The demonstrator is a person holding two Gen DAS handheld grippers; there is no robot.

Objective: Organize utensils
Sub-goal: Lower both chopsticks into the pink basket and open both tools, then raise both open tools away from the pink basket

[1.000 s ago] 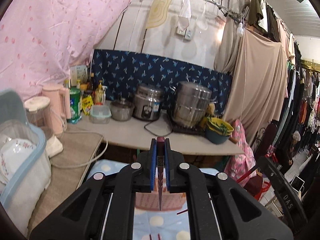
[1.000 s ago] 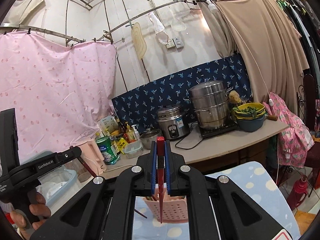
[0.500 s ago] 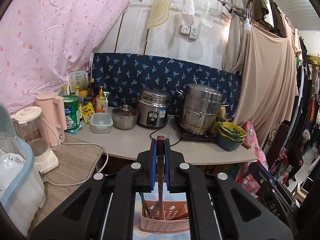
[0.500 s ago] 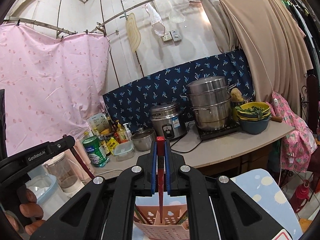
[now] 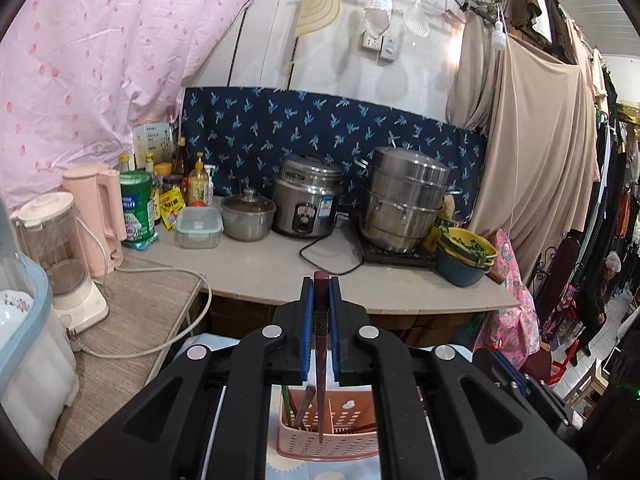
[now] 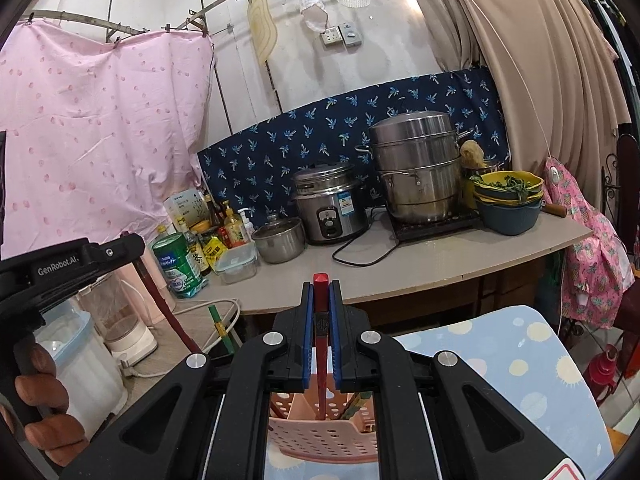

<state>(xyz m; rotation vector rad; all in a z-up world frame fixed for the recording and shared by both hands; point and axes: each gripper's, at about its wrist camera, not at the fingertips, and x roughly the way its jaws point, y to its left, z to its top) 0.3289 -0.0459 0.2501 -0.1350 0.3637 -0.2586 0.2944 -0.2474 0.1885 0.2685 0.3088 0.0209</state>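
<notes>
Pink slotted basket [image 5: 328, 436] near spotted tabletop's [image 6: 532, 364] left edge; right side bare. Left gripper [image 5: 321, 312] pinches dark chopstick [image 5: 320, 360], right gripper [image 6: 320, 312] red chopstick [image 6: 321, 344], tips over basket

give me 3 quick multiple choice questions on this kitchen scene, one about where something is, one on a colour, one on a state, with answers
1. Where does the steamer pot stand?
A. on the cooktop, right of the rice cooker
B. on the floor
C. inside the dish box

2. What colour is the utensil basket below the grippers?
A. green
B. pink
C. black

3. What state is the right gripper in?
A. wide open, empty
B. shut on a red chopstick
C. shut on a spoon

Answers: 1 A, the left wrist view shows it on the dark cooktop beside the cooker. 2 B, its perforated wall is pink. 3 B, the blue pads clamp the red stick, which hangs toward the basket.
</notes>
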